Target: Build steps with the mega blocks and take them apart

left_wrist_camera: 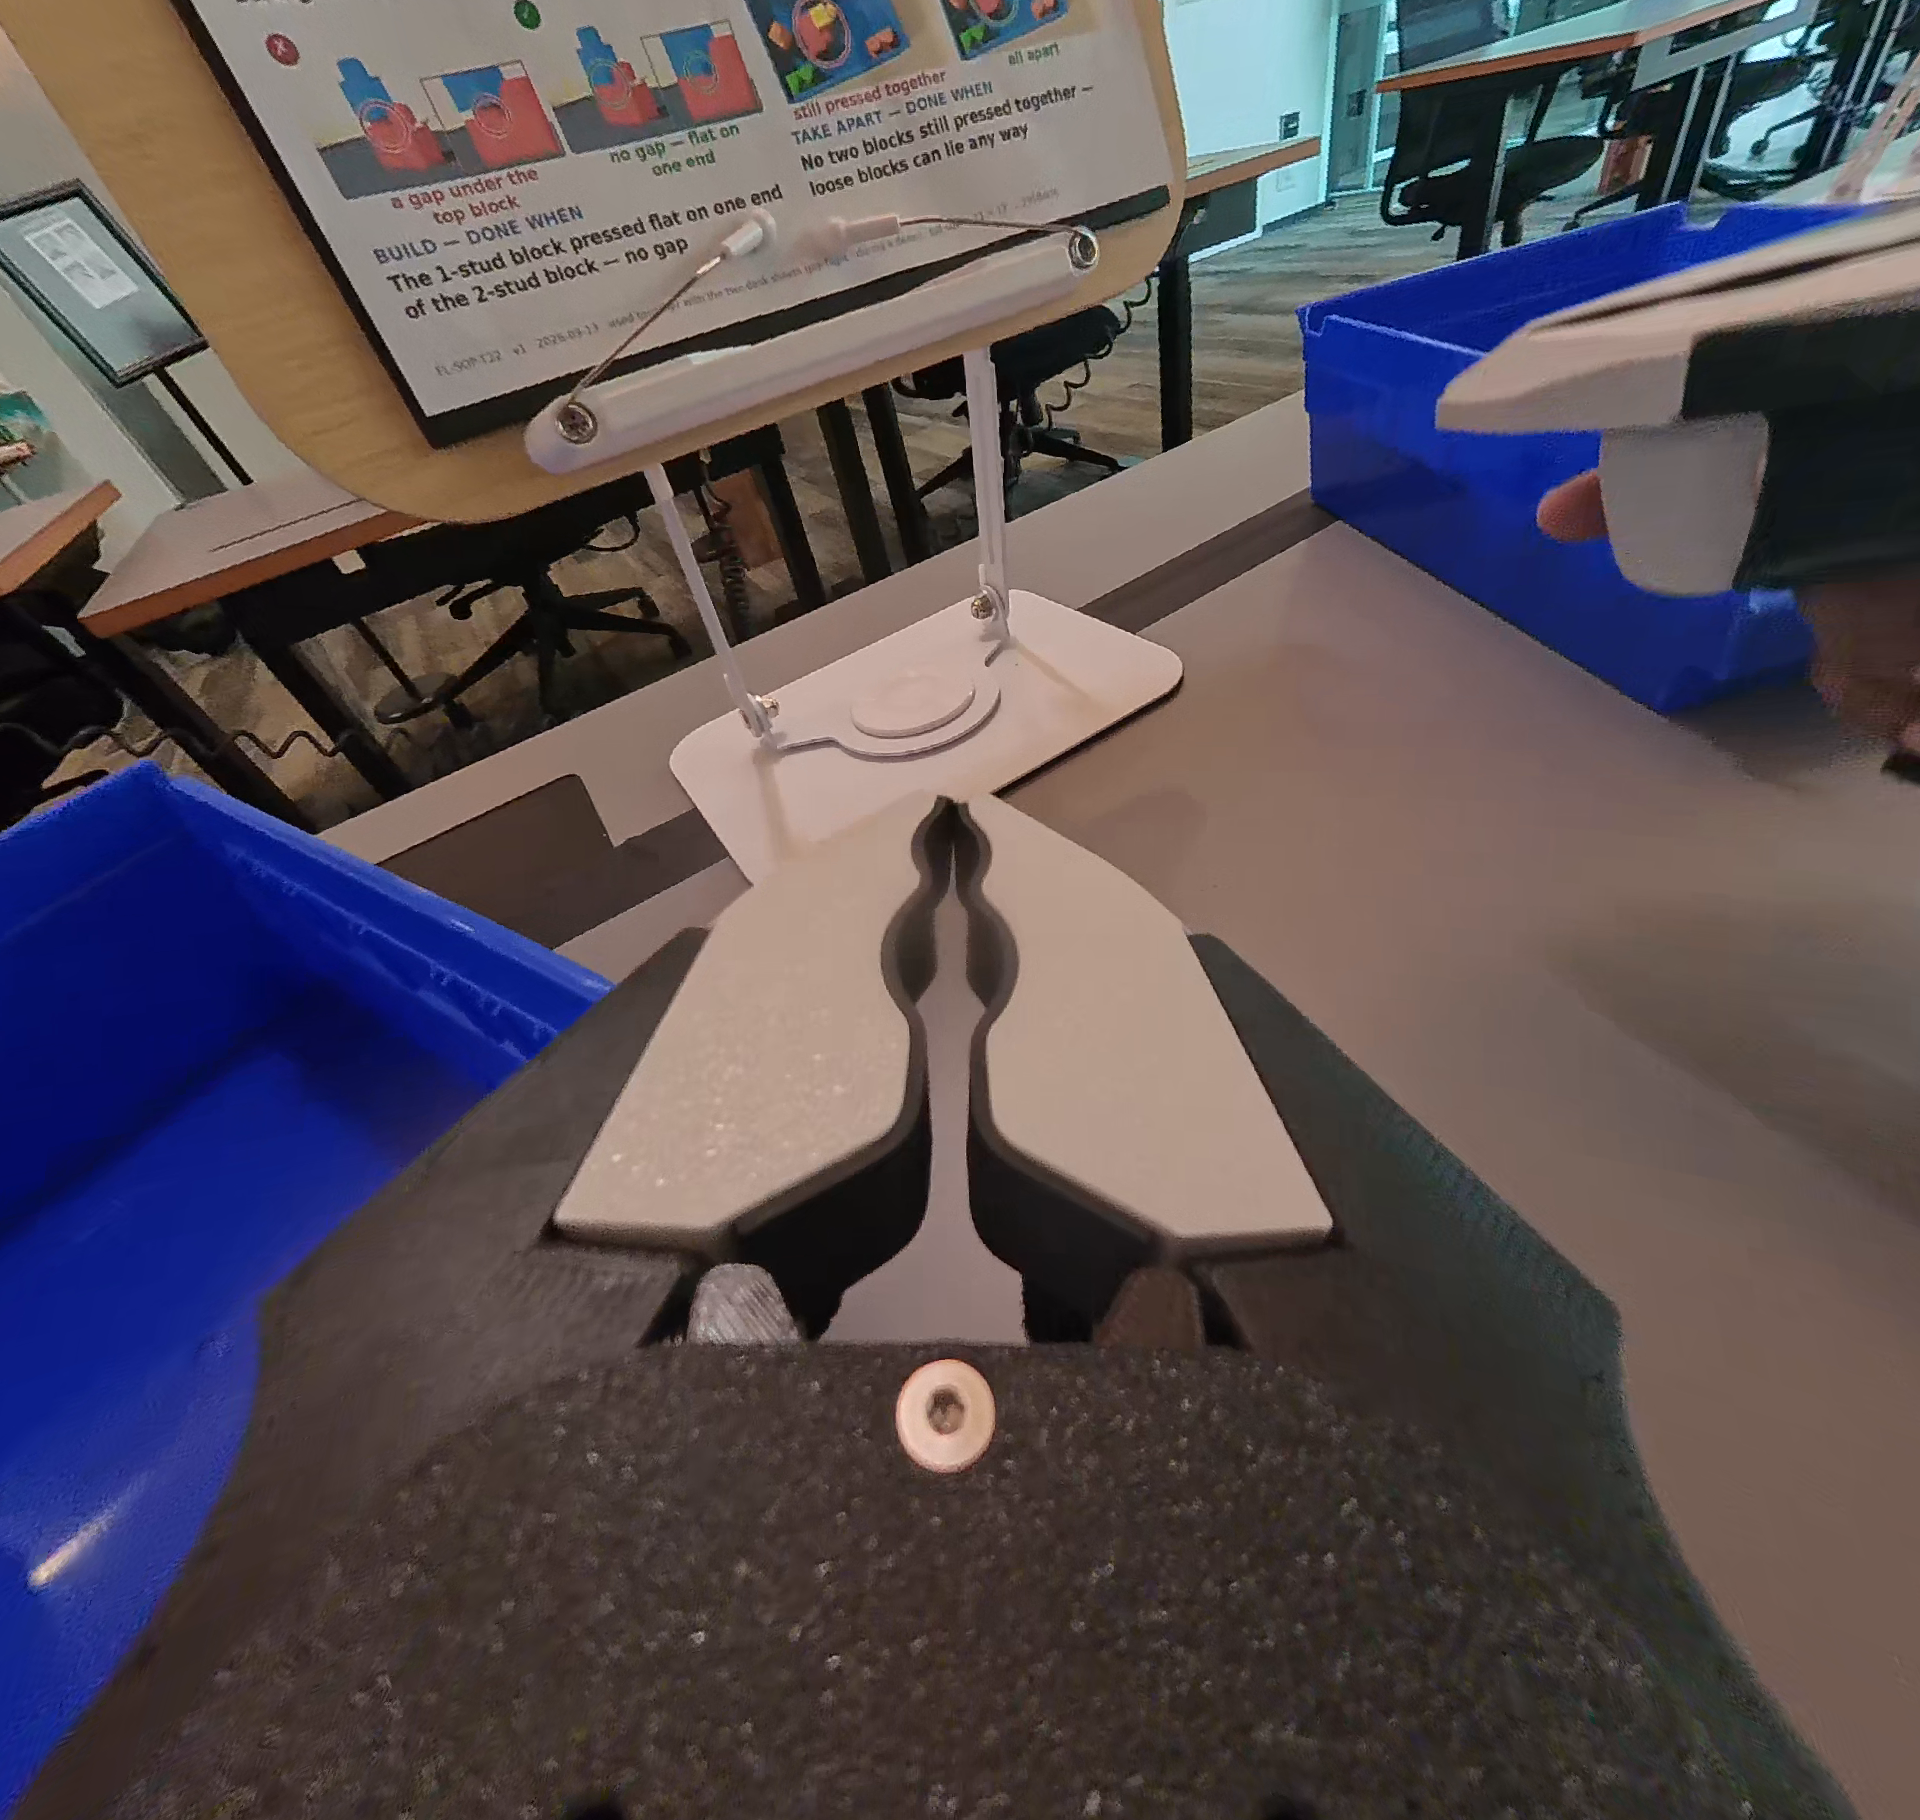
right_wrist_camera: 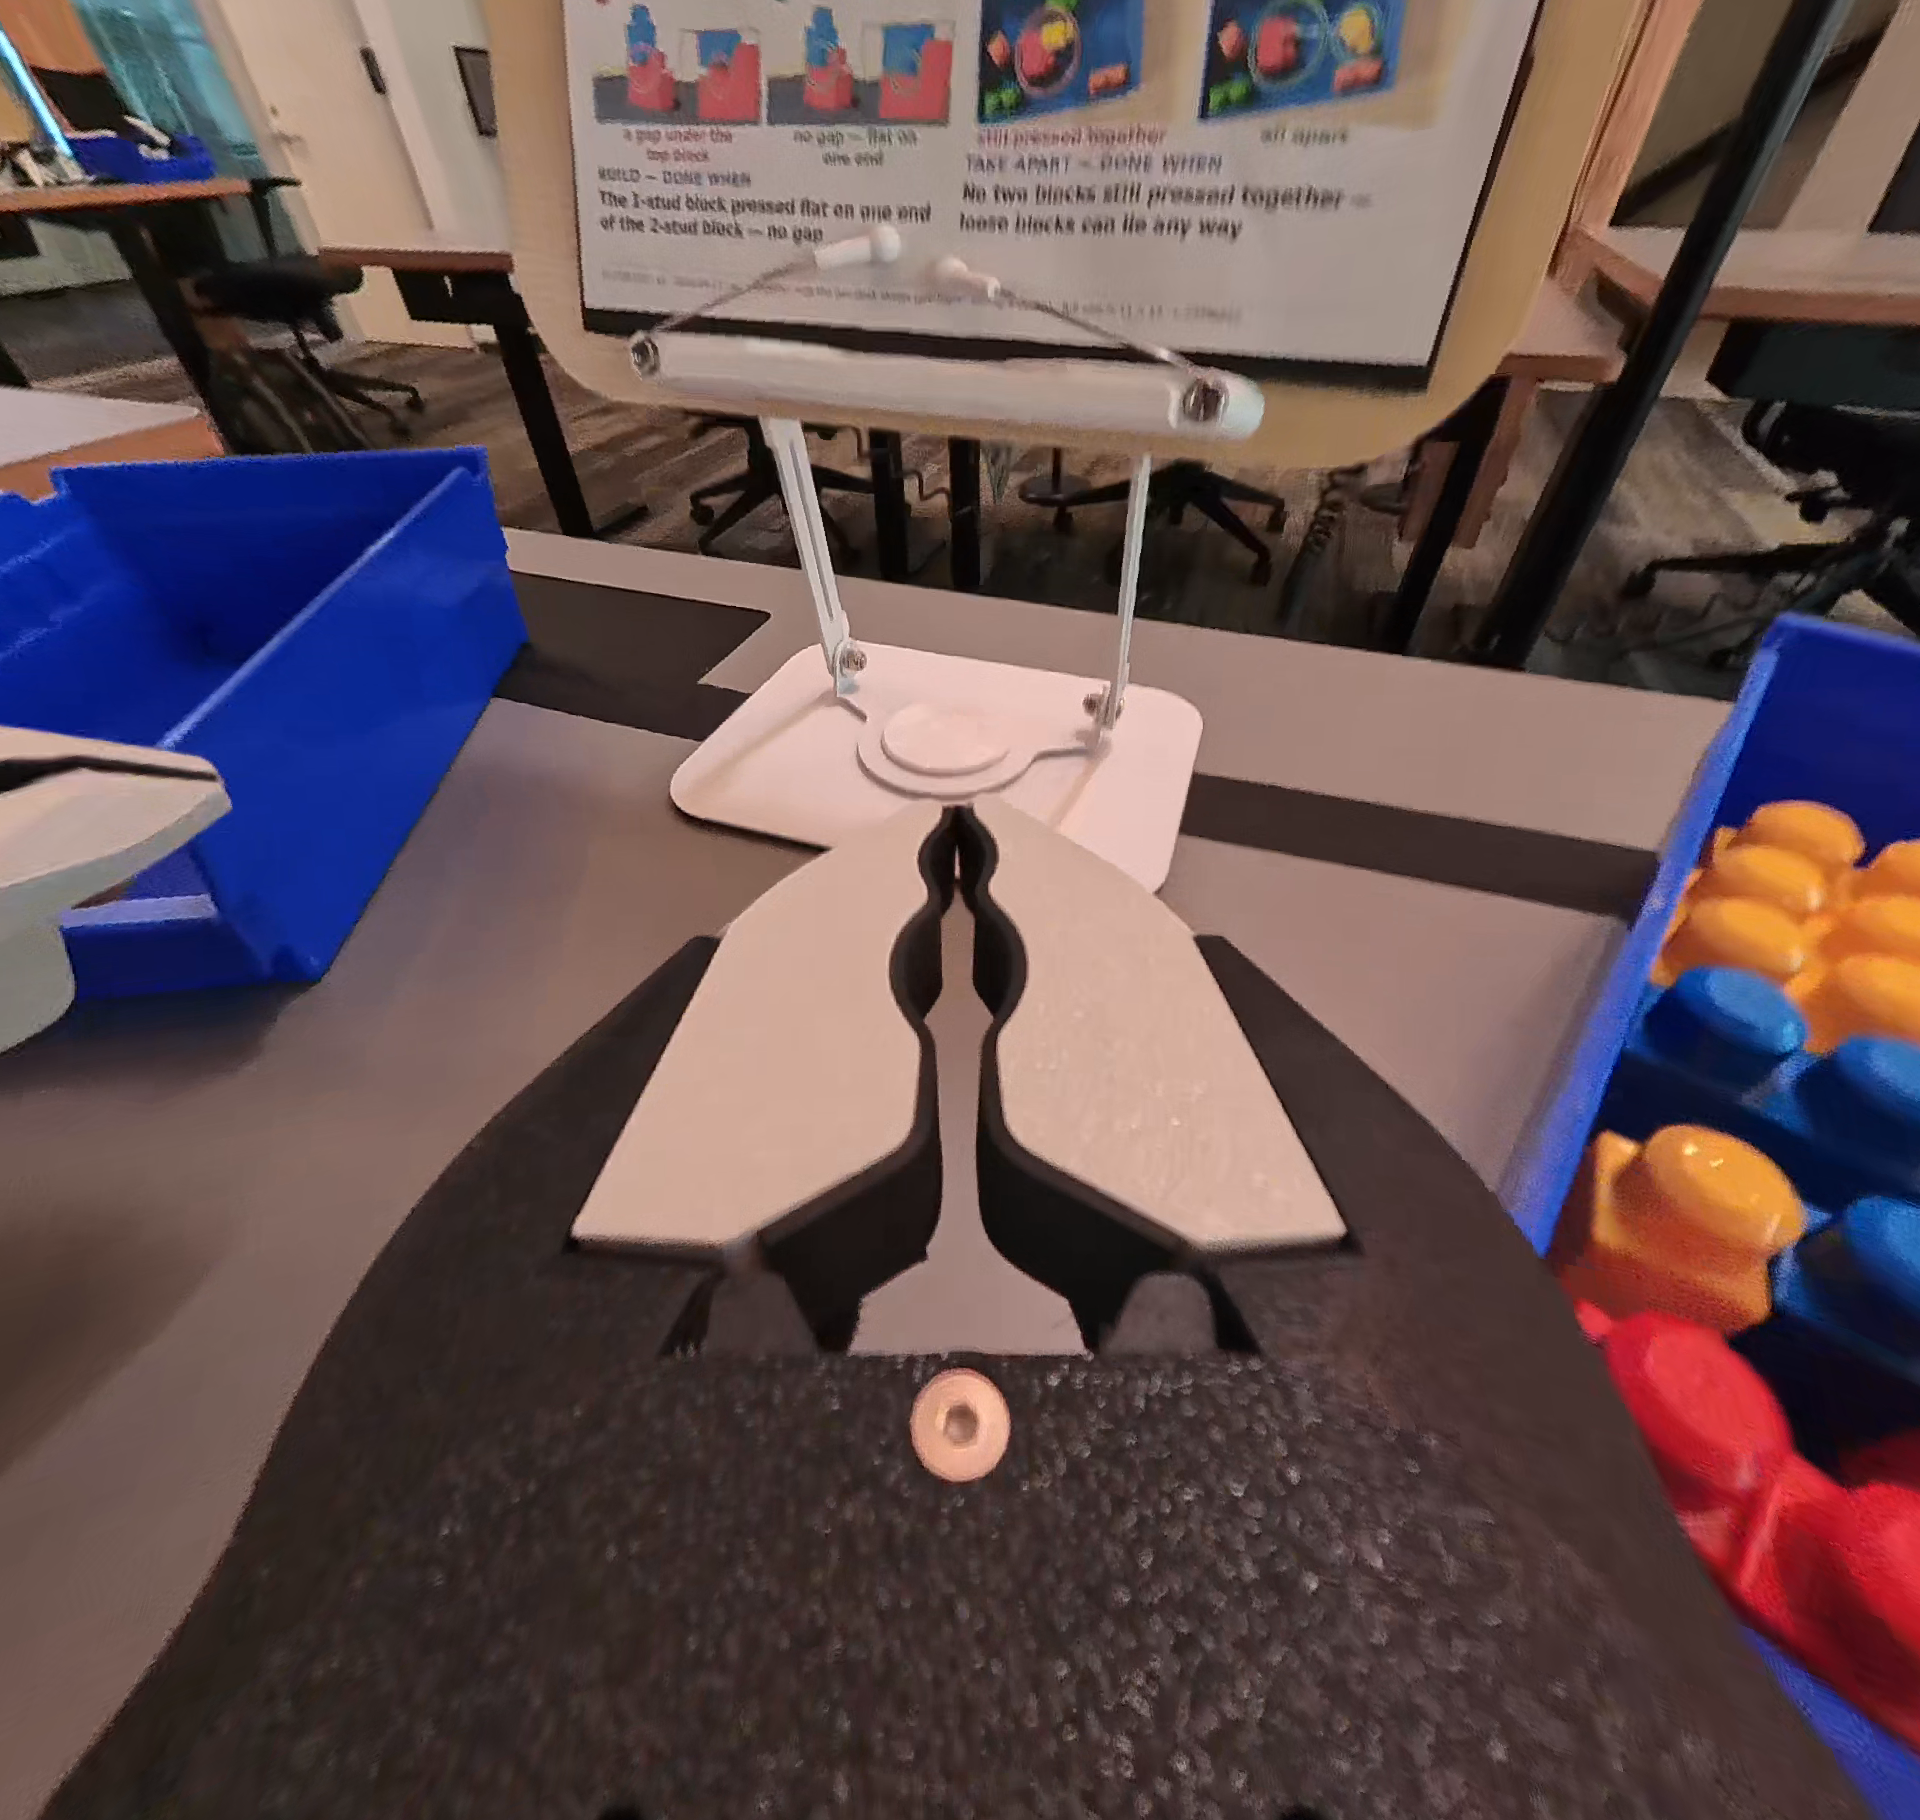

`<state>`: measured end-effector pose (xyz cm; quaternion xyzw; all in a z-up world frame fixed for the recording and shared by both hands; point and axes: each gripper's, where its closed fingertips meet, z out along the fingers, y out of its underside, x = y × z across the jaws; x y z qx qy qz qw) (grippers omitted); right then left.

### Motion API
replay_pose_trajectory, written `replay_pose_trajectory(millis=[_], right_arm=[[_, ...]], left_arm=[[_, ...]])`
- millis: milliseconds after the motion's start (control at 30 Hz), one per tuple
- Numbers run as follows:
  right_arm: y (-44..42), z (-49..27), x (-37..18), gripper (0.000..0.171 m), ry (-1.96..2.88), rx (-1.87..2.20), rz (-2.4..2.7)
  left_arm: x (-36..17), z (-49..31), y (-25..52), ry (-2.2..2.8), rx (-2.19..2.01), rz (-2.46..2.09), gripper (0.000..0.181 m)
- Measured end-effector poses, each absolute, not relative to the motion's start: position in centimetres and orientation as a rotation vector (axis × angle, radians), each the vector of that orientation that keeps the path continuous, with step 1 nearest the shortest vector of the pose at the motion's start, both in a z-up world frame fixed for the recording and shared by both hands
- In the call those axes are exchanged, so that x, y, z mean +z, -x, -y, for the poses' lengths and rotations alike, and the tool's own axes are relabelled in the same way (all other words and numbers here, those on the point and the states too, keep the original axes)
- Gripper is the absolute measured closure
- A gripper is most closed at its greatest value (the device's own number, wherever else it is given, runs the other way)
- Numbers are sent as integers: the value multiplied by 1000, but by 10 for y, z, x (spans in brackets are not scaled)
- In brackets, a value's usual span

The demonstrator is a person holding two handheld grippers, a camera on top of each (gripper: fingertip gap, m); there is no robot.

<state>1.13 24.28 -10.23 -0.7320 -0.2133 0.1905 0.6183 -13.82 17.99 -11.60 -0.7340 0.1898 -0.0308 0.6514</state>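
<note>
My left gripper (left_wrist_camera: pixel 954 814) and right gripper (right_wrist_camera: pixel 958 820) hover over the grey tabletop (right_wrist_camera: pixel 312 1095), fingers together and empty; the mega blocks (right_wrist_camera: pixel 1766 1095) sit in the blue bin (right_wrist_camera: pixel 1642 1022) at right.

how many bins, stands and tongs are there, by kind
bins: 2
stand: 1
tongs: 2
total: 5

White document stand (right_wrist_camera: pixel 935 762) on grey table (left_wrist_camera: pixel 1403 835) — office chairs (left_wrist_camera: pixel 1455 4) behind.
</note>
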Motion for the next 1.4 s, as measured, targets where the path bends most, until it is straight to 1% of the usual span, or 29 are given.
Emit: replay_pose_trajectory(millis=[200,533,733,1400], right_arm=[[-4,-243,-136,171,1689,373,556],[-10,-248,-129,171,1642,317,575],[-13,-249,-130,171,1640,306,566],[-14,-250,-139,171,1667,296,575]], left_arm=[[-127,-188,137,1698,-29,-387,181],[-130,-220,156,1769,51,-132,181],[-148,-216,165,1806,100,-156,181],[-135,-209,153,1763,78,-203,181]])
